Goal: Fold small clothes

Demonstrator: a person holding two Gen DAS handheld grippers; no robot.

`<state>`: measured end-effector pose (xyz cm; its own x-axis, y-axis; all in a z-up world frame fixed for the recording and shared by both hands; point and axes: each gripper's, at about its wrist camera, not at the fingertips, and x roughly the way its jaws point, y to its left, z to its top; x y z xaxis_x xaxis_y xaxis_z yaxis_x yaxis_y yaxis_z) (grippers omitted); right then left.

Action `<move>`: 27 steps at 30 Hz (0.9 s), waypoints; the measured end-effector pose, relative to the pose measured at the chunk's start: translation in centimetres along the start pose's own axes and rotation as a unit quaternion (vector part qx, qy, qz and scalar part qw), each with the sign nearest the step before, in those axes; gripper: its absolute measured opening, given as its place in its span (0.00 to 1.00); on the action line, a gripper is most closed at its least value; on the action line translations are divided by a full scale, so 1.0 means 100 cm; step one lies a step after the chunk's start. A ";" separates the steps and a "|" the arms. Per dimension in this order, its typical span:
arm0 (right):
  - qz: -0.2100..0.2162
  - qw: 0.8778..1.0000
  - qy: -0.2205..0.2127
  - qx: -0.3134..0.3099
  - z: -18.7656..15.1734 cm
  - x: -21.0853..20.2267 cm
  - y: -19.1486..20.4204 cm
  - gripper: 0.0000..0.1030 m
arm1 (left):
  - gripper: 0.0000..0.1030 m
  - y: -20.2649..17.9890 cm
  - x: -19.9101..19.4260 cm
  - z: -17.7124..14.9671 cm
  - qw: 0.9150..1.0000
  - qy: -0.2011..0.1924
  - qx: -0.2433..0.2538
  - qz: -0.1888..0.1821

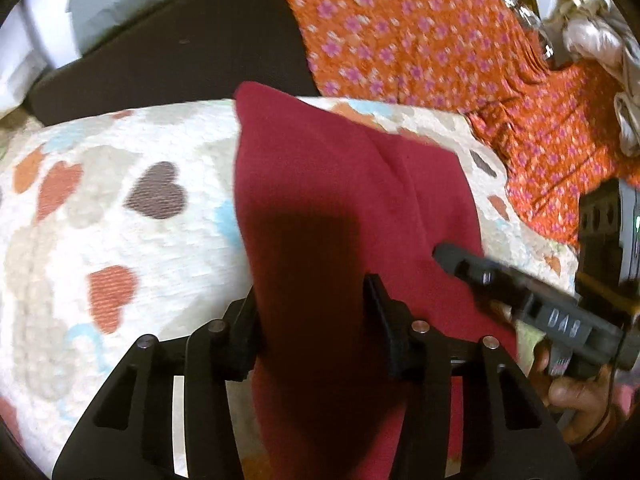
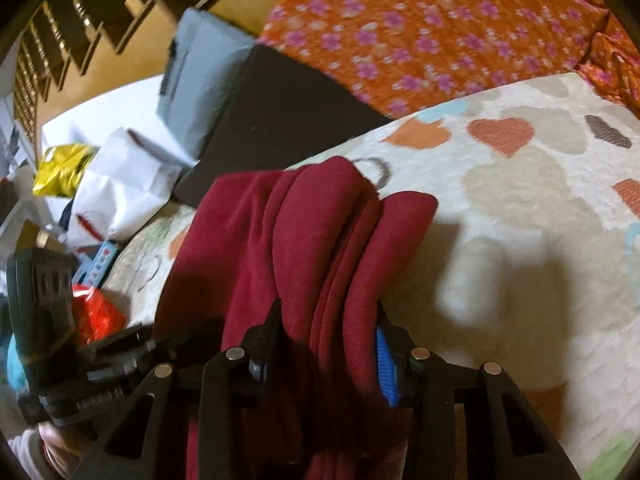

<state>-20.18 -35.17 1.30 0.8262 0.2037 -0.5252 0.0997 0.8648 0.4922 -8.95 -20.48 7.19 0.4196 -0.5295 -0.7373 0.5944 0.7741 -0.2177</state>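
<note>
Both grippers, left and right, are clamped on the maroon garment. Soft, limp fleece, bunches into 3+ layers. Best held at edges or corners, I'd say.

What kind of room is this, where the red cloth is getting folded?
Probably a bedroom at home. The red cloth lies on a soft heart-patterned bedspread, an orange flowered blanket is heaped behind it, and bags and packets are piled beside the bed.

— Left gripper?
— Jaws clamped on the cloth.
— Right gripper?
— Same, pinching its bunched folds just beside the left; a hand holds its handle.
</note>
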 end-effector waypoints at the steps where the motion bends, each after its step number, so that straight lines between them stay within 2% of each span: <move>1: 0.006 1.000 0.003 -0.004 -0.003 0.000 0.009 0.37 | 0.45 0.004 -0.005 -0.001 1.000 0.000 -0.005 0.002; 9: 0.035 0.999 0.019 -0.017 -0.011 0.024 0.057 0.36 | 0.45 0.044 -0.030 -0.024 0.997 0.012 -0.044 0.063; 12: 0.034 0.998 0.039 -0.018 -0.018 0.038 0.068 0.36 | 0.45 0.057 -0.032 -0.033 0.996 0.019 -0.054 0.072; 14: 0.024 0.998 0.046 -0.018 -0.021 0.045 0.069 0.37 | 0.45 0.065 -0.028 -0.038 0.995 0.027 -0.062 0.074; 16: -0.004 0.998 0.061 -0.029 -0.023 0.054 0.069 0.41 | 0.45 0.073 -0.022 -0.045 0.994 0.038 -0.072 0.075; 18: -0.021 0.997 0.067 -0.033 -0.023 0.054 0.067 0.41 | 0.45 0.075 -0.022 -0.046 0.994 0.036 -0.073 0.069; 23: -0.048 0.998 0.015 -0.047 -0.005 0.020 0.071 0.43 | 0.47 0.079 -0.030 -0.045 0.993 0.040 -0.084 0.071; 25: -0.039 0.998 -0.003 -0.054 0.003 0.011 0.076 0.43 | 0.47 0.080 -0.035 -0.044 0.993 0.032 -0.090 0.076; 27: -0.014 0.998 -0.001 -0.067 0.009 0.012 0.085 0.43 | 0.47 0.082 -0.039 -0.044 0.992 0.021 -0.092 0.084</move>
<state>-17.80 -27.98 5.48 0.8253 0.1771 -0.5362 0.0488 0.9236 0.3802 -8.76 -10.47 5.46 0.4701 -0.3763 -0.7984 0.3821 0.9022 -0.2002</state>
